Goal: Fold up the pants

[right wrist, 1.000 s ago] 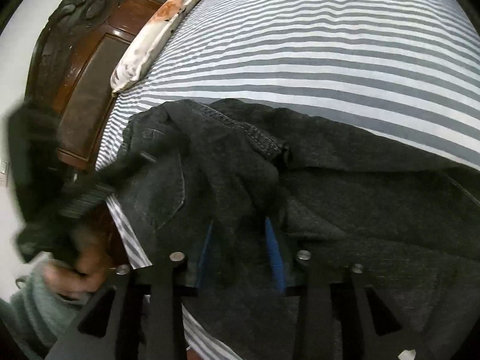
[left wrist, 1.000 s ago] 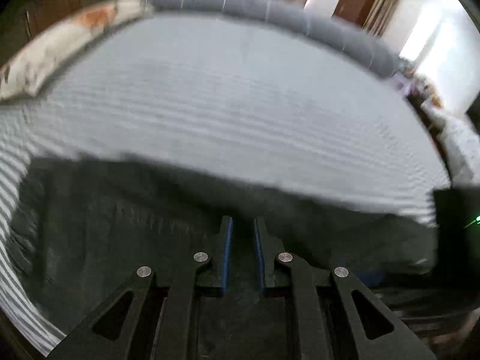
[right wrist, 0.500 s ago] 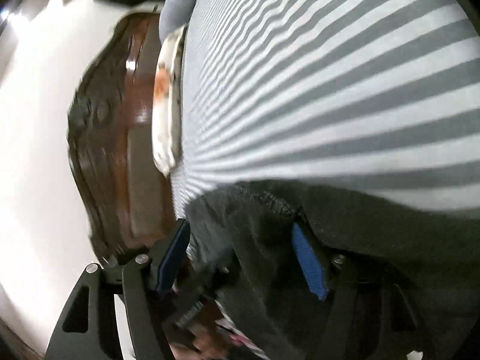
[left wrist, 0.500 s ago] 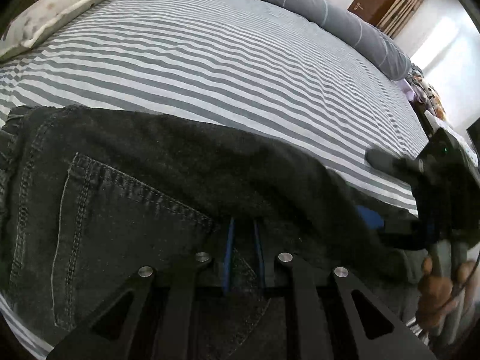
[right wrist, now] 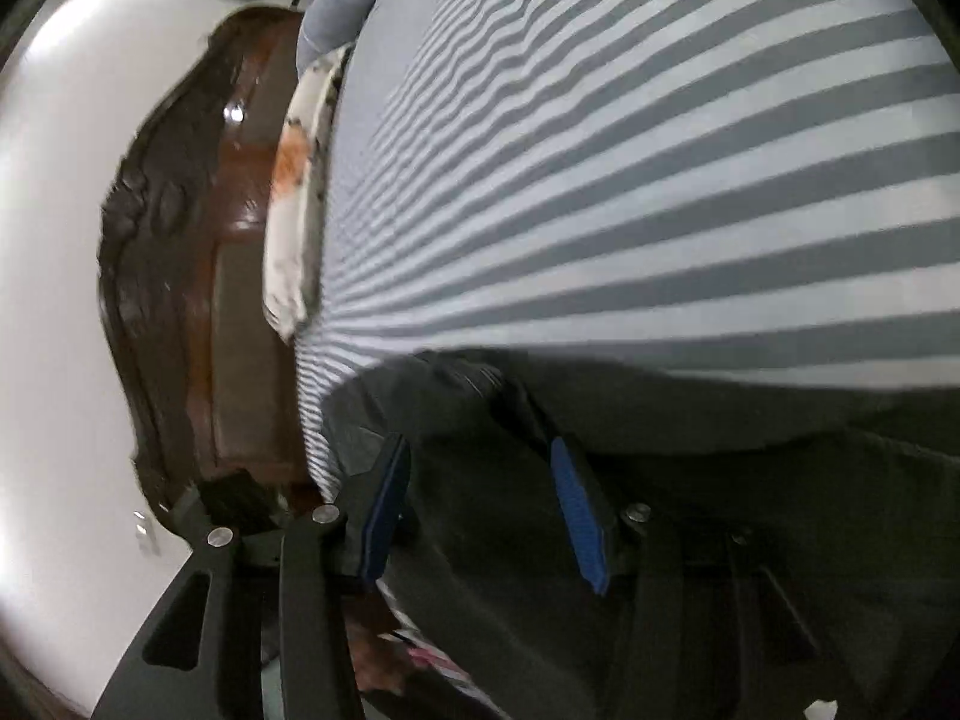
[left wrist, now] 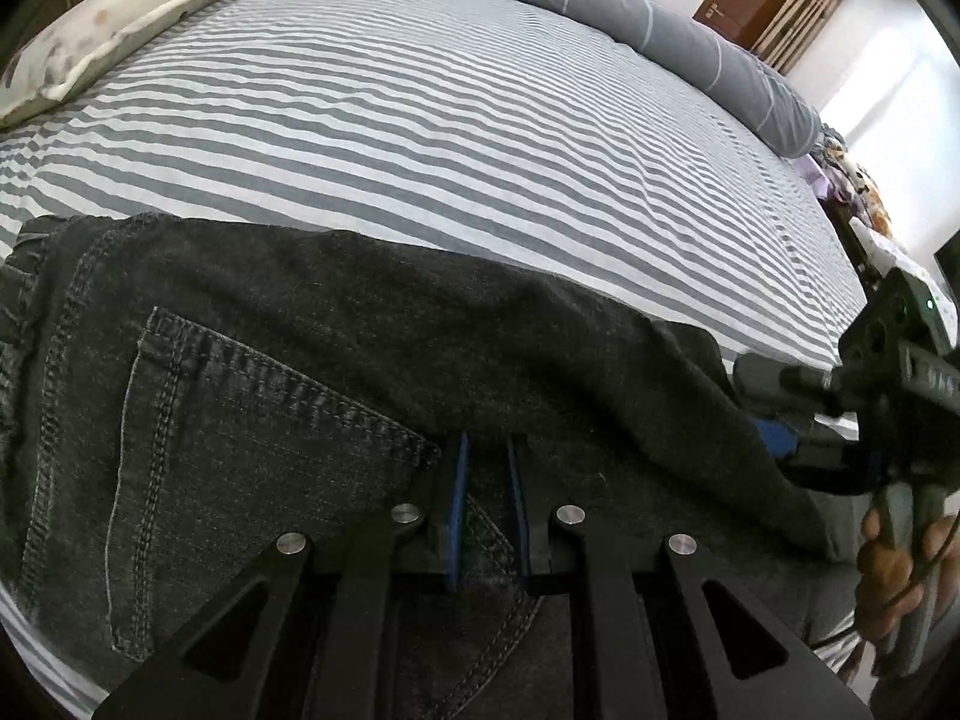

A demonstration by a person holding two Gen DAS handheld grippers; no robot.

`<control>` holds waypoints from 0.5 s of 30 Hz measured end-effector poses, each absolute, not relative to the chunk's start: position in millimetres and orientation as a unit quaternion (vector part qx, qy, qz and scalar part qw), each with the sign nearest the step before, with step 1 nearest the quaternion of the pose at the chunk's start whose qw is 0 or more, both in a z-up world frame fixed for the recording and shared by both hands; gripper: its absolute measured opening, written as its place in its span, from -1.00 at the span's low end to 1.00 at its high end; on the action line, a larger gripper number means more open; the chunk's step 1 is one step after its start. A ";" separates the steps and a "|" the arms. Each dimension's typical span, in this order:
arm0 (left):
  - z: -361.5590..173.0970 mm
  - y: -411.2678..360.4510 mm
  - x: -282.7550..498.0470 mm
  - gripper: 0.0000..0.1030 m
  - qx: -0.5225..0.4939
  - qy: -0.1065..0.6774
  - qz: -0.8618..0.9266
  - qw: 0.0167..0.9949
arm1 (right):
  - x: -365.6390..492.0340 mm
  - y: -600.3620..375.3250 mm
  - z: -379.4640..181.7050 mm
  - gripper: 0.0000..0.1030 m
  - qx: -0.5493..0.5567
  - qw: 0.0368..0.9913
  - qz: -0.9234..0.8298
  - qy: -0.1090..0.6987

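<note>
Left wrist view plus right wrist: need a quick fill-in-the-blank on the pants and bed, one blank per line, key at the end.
1. The dark jeans lie on a bedsheet patterned with grey and white ____.
2. The left gripper is pinching the ____.
3. The right gripper has pads coloured ____.
4. The stitched ____ on the jeans faces up.

Missing words: stripes; jeans; blue; pocket

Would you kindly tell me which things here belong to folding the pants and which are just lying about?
Job in hand:
- pants
- left claw, shut on the pants
- right claw, closing, pants between its pads

Lying about:
- striped sheet
- floral pillow
- grey bolster
- headboard
</note>
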State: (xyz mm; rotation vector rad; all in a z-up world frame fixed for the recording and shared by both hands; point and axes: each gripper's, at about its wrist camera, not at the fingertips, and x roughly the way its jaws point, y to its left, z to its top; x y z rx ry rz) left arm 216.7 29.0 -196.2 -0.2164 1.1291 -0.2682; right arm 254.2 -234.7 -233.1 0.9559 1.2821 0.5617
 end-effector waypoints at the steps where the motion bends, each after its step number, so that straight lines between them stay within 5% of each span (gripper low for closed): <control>1: -196.3 29.0 216.6 -0.71 -0.101 0.532 -0.127 0.831 | 255.2 -236.3 -231.6 -0.07 0.415 0.668 0.248 0.566; 7: -194.9 26.0 215.9 -0.71 -0.090 0.530 -0.125 0.834 | 275.5 -255.8 -217.2 0.10 0.411 0.701 0.237 0.533; 15: -187.8 25.9 214.3 -0.71 -0.108 0.521 -0.127 0.837 | 253.3 -220.3 -231.0 0.10 0.356 0.660 0.298 0.590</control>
